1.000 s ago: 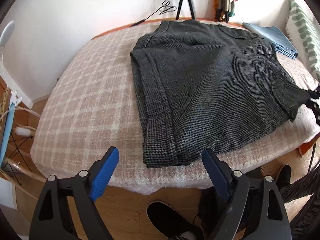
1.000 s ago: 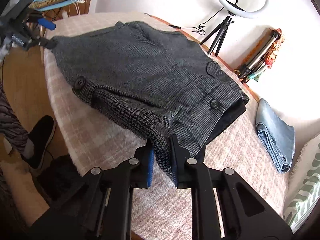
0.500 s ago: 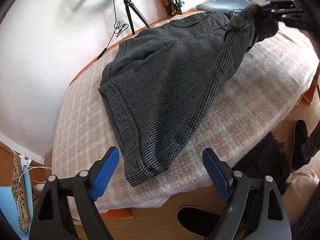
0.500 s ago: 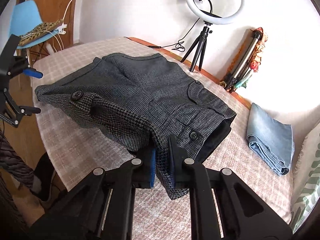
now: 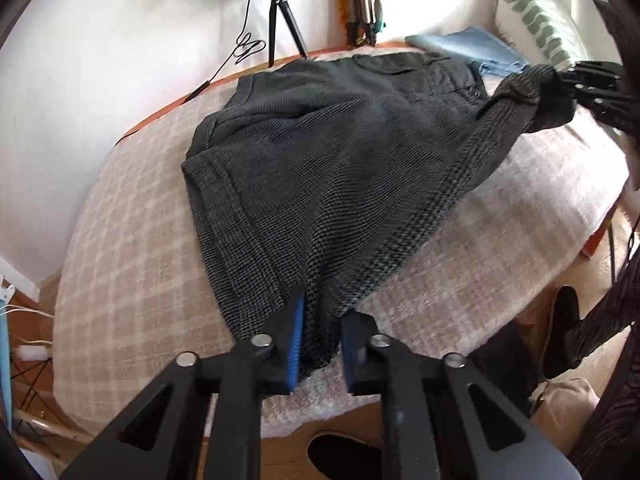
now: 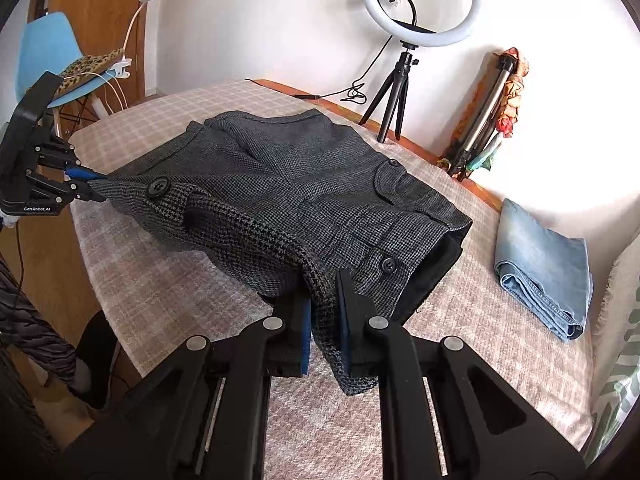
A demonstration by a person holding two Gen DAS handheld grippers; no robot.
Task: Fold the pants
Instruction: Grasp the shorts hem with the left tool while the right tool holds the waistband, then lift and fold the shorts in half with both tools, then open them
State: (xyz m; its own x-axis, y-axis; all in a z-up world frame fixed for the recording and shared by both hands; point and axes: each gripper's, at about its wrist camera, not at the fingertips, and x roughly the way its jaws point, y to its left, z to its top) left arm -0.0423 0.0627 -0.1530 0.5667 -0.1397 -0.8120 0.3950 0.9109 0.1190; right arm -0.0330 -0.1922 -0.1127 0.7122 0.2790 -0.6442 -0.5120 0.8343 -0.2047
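Observation:
Dark grey houndstooth pants (image 5: 344, 152) lie folded on a checked beige blanket (image 5: 132, 248); they also show in the right wrist view (image 6: 304, 184). My left gripper (image 5: 320, 336) is shut on the near corner of the pants, and shows in the right wrist view (image 6: 86, 184) pinching that corner. My right gripper (image 6: 324, 316) is shut on the other corner by the waistband, and shows at the right of the left wrist view (image 5: 568, 76). The front edge of the pants is lifted and stretched between the two grippers.
Folded blue jeans (image 6: 544, 268) lie at the far right of the blanket. A ring light on a tripod (image 6: 404, 56) and folded stands (image 6: 492, 112) are against the wall. A blue chair (image 6: 52, 64) and a striped pillow (image 5: 536, 16) flank the bed.
My left gripper moved in and shut on the near corner of the pants. My right gripper kept its hold and lifted its corner, so the front edge is now taut between them.

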